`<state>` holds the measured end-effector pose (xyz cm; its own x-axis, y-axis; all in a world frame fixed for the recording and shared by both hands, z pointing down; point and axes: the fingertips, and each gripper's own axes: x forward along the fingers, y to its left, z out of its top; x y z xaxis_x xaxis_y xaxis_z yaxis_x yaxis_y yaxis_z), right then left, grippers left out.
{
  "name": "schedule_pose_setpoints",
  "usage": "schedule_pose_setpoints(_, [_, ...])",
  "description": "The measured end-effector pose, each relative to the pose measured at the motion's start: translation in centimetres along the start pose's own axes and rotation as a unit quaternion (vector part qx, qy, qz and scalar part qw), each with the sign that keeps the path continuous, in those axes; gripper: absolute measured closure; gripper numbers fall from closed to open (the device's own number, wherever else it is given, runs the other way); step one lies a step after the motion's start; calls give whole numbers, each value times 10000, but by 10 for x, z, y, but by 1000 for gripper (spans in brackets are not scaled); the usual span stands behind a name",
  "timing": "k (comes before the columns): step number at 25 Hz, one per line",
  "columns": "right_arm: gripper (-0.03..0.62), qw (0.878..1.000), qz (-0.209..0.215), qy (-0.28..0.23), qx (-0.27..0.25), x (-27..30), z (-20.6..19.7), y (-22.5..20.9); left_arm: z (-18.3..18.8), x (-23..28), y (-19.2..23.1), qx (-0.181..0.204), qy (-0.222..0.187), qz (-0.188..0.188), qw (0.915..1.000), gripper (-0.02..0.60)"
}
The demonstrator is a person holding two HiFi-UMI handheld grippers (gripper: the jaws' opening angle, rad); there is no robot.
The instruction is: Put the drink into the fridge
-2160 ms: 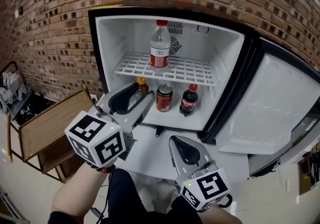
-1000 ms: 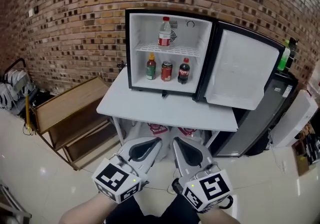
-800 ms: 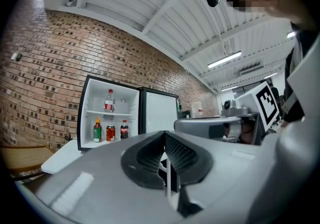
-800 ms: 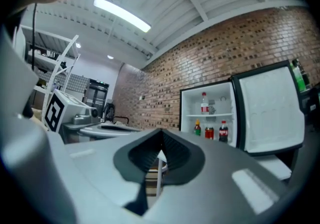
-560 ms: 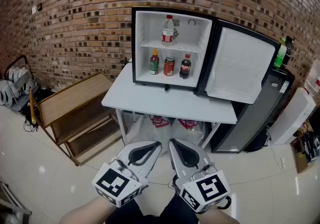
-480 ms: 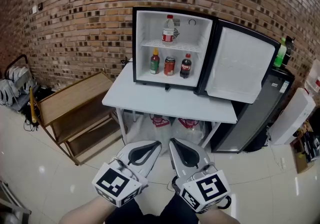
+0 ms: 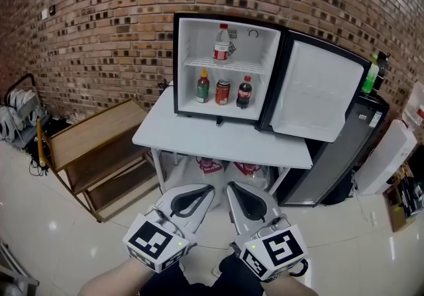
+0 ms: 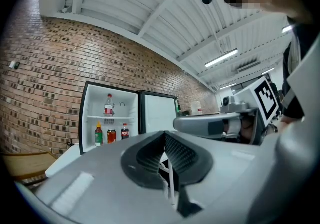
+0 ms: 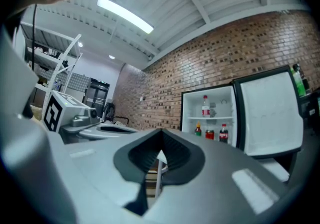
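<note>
Head view: four drinks stand inside the fridge. A clear bottle is upright on the wire shelf. Below it an orange-capped bottle, a red can and a cola bottle are lined up side by side on the compartment floor. Which of them is the task's drink cannot be told. The door is swung wide to the right, and the fridge is carried on a white tabletop.

The left gripper and the right gripper are held low, side by side and well apart from the fridge. Placement is judged complete. If the door is to be shut, it would best be pushed at its free edge, slowly, so that the upright bottles are not shaken.

A wooden rack and bags under the tabletop are shown only from the head. The left gripper view alone confirms that the left fingers are pressed together on nothing. The right gripper view shows the same of the right fingers, and a ceiling light is seen there.
</note>
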<state>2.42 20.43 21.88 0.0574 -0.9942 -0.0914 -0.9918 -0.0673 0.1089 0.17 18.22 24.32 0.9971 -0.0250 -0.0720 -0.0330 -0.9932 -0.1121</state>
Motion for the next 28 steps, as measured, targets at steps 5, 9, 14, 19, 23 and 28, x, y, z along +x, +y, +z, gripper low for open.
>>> schedule_pose_setpoints(5, [594, 10000, -46, -36, -2, 3, 2, -13, 7, 14, 0, -145, -27, -47, 9999, 577])
schedule_pose_setpoints(9, [594, 10000, -68, -35, -2, 5, 0, -18, -1, 18, 3, -149, 43, -42, 9999, 577])
schedule_pose_setpoints(14, [594, 10000, -51, -52, -52, 4, 1, -18, -7, 17, 6, -74, 81, -12, 9999, 577])
schedule_pose_setpoints(19, [594, 10000, -25, -48, -48, 4, 1, -16, -5, 14, 8, -152, 63, 75, 9998, 577])
schedule_pose_setpoints(23, [594, 10000, -17, -24, -48, 5, -2, -15, -9, 13, 10, -167, 97, 99, 9998, 577])
schedule_pose_setpoints(28, [594, 10000, -17, -1, -38, 6, -4, -16, -13, 13, 11, -214, 121, 111, 9996, 577])
